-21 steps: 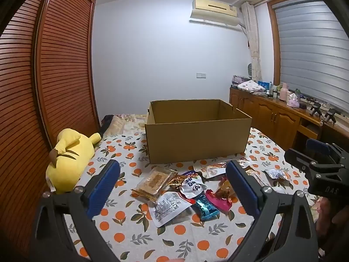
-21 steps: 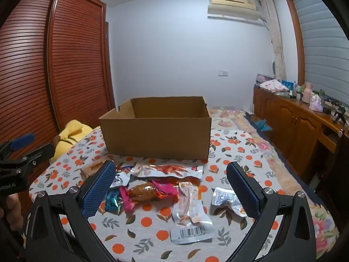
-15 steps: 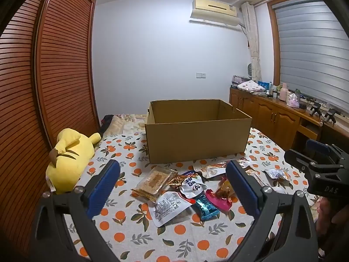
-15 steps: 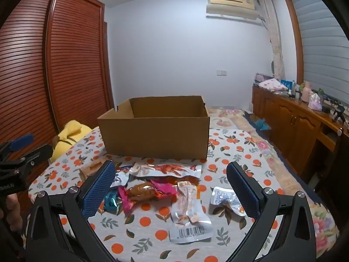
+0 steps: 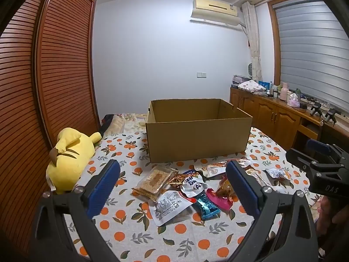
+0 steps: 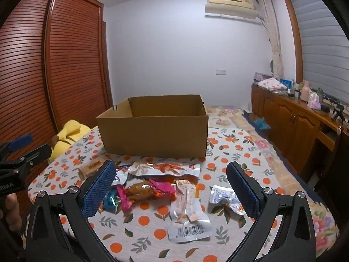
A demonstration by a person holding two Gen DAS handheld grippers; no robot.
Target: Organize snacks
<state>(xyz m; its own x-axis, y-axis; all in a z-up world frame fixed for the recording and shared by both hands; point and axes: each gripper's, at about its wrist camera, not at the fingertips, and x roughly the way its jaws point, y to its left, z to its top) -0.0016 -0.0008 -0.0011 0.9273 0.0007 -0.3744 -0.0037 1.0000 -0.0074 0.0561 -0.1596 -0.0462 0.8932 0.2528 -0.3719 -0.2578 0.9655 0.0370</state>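
An open brown cardboard box [image 5: 197,143] [image 6: 154,136] stands on the table with the orange-print cloth [image 5: 135,229]. Several snack packets lie in a loose pile in front of it: a clear-wrapped cracker pack [image 5: 153,180], a white pouch [image 5: 169,206], a teal candy [image 5: 206,206] and a pink wrapper [image 5: 219,198]. The right wrist view shows a long white pouch [image 6: 165,168], a clear pack with a barcode [image 6: 187,214] and a small silver packet [image 6: 224,197]. My left gripper [image 5: 172,188] is open and empty above the pile. My right gripper [image 6: 170,188] is open and empty above it too.
A yellow plush toy [image 5: 69,157] lies at the table's left edge by the slatted wooden wardrobe doors [image 5: 43,100]. A wooden cabinet [image 5: 277,118] with clutter on top runs along the right wall. A bed [image 6: 231,113] lies behind the box.
The right wrist view has shifted slightly, so the box and packets sit a little lower and left in frame. The left gripper is nearly still. Both stay open.
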